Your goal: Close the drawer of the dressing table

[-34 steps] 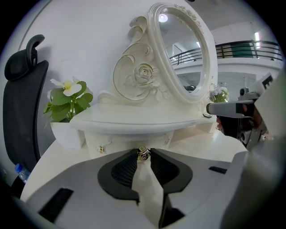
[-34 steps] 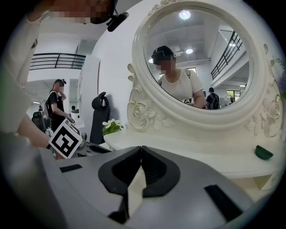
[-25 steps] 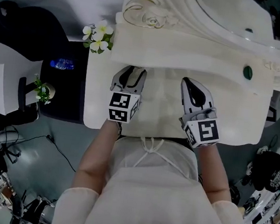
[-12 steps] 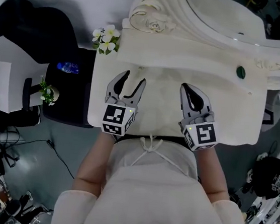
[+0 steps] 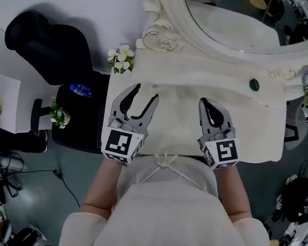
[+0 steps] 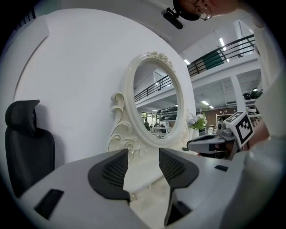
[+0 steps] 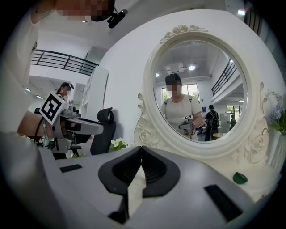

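cream-painted wood was all i could see under the two claws: the top of the dressing table [image 5: 252, 138], with no drawer standing out from it anywhere. the drawer itself would sit below the claws and back toward the person [image 5: 159, 215], under the front edge. that edge and the person's body hid it, so i judged it shut but could not swear to it. the left claw [image 5: 145, 92] had just been opening; its jaws stood well apart with nothing between them but air. the right claw [image 5: 207, 103] had its tips together, pinching nothing. both hung above the top, pointing about level at the oval mirror [image 5: 249, 25] ahead.

what worried me was this. if the drawer was a little ajar, neither claw was placed to feel it, and the job could be taken as done when it was not. going down for it, a claw could strike the table's front edge rather than the drawer face, since the face lay out of sight beneath. a careless push forward would take the spread left jaws into the carved frame [image 5: 164, 37] or the white flowers [image 5: 121, 59] ahead and to their left. it could equally send the right claw into the small green thing [image 5: 254, 84] ahead and to its right.
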Motion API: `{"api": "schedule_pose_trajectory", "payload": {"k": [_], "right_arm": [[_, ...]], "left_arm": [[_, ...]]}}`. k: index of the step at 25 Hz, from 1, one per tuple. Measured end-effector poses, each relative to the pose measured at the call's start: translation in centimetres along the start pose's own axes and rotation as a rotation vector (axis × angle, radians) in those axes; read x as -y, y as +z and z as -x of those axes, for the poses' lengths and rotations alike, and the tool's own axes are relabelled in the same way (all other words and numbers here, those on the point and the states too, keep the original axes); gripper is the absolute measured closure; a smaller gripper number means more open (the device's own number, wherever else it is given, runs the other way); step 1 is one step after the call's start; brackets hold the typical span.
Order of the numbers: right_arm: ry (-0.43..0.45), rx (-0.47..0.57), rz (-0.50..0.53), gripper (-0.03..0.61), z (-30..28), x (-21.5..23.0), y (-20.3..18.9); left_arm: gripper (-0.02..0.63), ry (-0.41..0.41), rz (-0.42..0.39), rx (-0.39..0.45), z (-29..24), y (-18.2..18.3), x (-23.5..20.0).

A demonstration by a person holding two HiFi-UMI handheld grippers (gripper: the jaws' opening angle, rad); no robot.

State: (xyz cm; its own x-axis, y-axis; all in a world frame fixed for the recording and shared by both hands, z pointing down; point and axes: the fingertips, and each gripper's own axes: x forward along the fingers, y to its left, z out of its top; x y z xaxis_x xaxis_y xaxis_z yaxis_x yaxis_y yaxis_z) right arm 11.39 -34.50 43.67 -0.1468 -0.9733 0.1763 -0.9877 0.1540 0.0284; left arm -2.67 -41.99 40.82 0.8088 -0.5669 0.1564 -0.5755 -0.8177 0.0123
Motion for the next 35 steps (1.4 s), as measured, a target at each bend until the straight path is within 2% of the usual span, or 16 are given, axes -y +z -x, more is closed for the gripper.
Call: {"api": "schedule_pose_trajectory", "payload": {"k": [2,5,12,15,19,35], "right_arm": [[0.0,0.015,0.003,0.572,0.2,0.0,0.7],[0.001,0.036,0.003,0.572,0.3,0.0,1.6],[0.008,0.058,0.004,0.572,0.5,0.0,2.6],[0.019,0.063,0.01,0.574,0.5,-0.1,3.1],[0.038,0.071,0.023,0.574,0.5,-0.4,3.6],[0.059,0.079,0.029,0.577,0.2,-0.8,4.0]], "left_arm": [[0.404,-0.016,-0.026,0.011,0.5,1.0,0.4],[0.478,-0.005,-0.073,0.032,1.3,2.3,0.3],[0.567,0.013,-0.056,0.031,2.1,3.7,0.2],[0.588,0.011,-0.052,0.063,1.9,4.2,0.2],[0.594,0.001,-0.03,0.067,1.8,4.3,0.2],[0.594,-0.045,-0.034,0.053,1.5,4.1,0.8]]}}
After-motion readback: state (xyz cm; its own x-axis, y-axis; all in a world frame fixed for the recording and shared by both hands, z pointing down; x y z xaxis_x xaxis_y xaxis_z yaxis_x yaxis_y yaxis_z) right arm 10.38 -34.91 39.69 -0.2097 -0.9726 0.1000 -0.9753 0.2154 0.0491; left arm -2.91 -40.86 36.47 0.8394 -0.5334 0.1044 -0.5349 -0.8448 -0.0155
